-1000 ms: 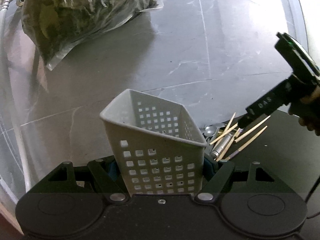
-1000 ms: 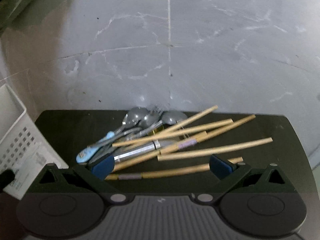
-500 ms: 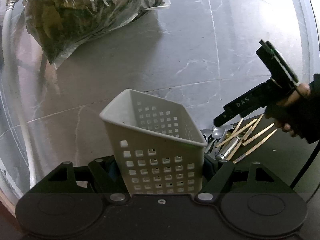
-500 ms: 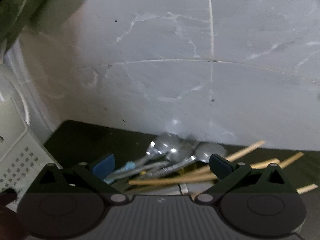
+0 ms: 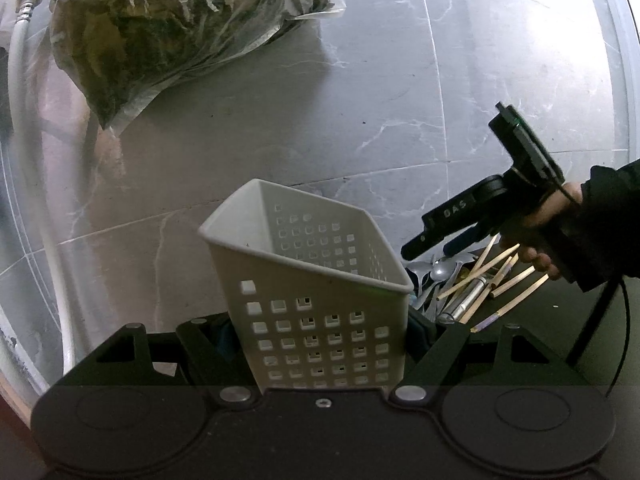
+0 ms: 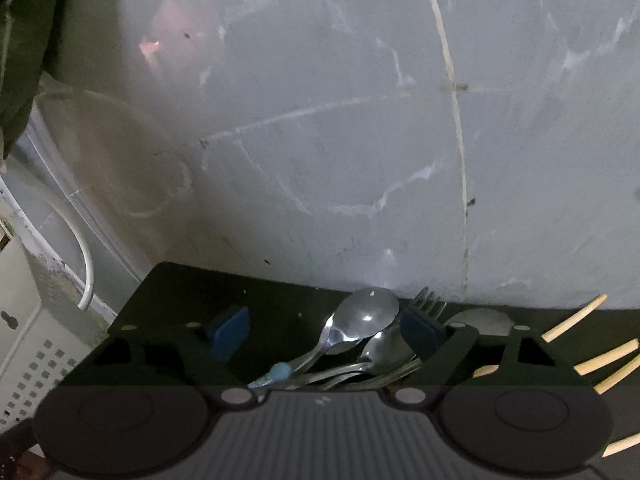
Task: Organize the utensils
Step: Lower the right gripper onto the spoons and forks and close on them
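My left gripper (image 5: 320,334) is shut on a white perforated basket (image 5: 312,280), held upright with its mouth tilted away. To its right, a pile of metal spoons (image 5: 440,270) and wooden chopsticks (image 5: 516,280) lies on a black mat (image 5: 560,320). A hand holds my right gripper (image 5: 436,246) low over that pile. In the right wrist view the right gripper (image 6: 322,328) has its jaws closing around the spoons (image 6: 364,314). The blue pads (image 6: 228,332) stand apart from the spoons. A fork (image 6: 430,300) and chopsticks (image 6: 604,352) lie further right.
A clear plastic bag of dark green leaves (image 5: 180,28) lies at the back left on grey marbled tiles (image 5: 360,100). A white hose (image 5: 24,120) runs along the left edge. The basket's side (image 6: 32,360) shows at the left of the right wrist view.
The right gripper has moved left and down, from over the chopsticks to over the spoon bowls, and its jaws have narrowed. The left gripper still holds the basket in place.
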Motion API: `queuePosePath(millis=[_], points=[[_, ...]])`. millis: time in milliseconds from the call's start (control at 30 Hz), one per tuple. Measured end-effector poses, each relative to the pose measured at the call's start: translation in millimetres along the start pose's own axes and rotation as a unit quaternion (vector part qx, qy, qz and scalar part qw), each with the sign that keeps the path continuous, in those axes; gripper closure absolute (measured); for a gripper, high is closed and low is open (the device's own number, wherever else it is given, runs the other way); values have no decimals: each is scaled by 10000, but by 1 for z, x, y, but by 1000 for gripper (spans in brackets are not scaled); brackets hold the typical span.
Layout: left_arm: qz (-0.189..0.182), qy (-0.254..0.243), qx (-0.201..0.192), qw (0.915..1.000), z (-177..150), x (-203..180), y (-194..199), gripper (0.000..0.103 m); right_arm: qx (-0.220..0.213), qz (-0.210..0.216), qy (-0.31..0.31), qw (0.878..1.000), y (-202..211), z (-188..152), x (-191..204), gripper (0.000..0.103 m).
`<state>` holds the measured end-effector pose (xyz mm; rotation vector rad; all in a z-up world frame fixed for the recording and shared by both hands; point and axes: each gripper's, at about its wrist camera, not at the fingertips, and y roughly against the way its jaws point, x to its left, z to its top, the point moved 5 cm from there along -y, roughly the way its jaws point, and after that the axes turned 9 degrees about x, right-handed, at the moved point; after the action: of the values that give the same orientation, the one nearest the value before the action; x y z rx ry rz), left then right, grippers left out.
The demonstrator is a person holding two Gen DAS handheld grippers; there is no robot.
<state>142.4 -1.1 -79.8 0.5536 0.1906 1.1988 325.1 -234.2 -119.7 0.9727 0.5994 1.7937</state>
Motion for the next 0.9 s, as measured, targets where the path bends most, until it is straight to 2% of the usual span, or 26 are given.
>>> queuePosePath(millis=[100, 133, 267, 333, 500, 600, 767, 900], points=[[3, 1, 1, 10000, 0, 0, 0, 25, 202, -4, -122, 9997, -13, 1, -4, 24], [2, 2, -1, 10000, 0, 0, 0, 25, 224, -15, -131, 9997, -16, 2, -3, 28], [15, 18, -7, 10000, 0, 0, -1, 25, 307, -149, -181, 9993, -25, 5, 3, 31], [19, 29, -5, 10000, 1, 0, -1, 25, 351, -205, -209, 9990, -30, 7, 7, 41], [24, 34, -10, 10000, 1, 0, -1, 25, 357, -419, -250, 9982, -33, 4, 14, 53], [23, 35, -7, 10000, 1, 0, -1, 25, 350, -471, -379, 9976, -31, 1, 13, 68], [26, 39, -21, 10000, 1, 0, -1, 25, 391, -523, -596, 9961, -29, -4, 10, 69], [21, 43, -35, 10000, 0, 1, -1, 25, 364, -512, -670, 9958, -35, -1, 15, 59]])
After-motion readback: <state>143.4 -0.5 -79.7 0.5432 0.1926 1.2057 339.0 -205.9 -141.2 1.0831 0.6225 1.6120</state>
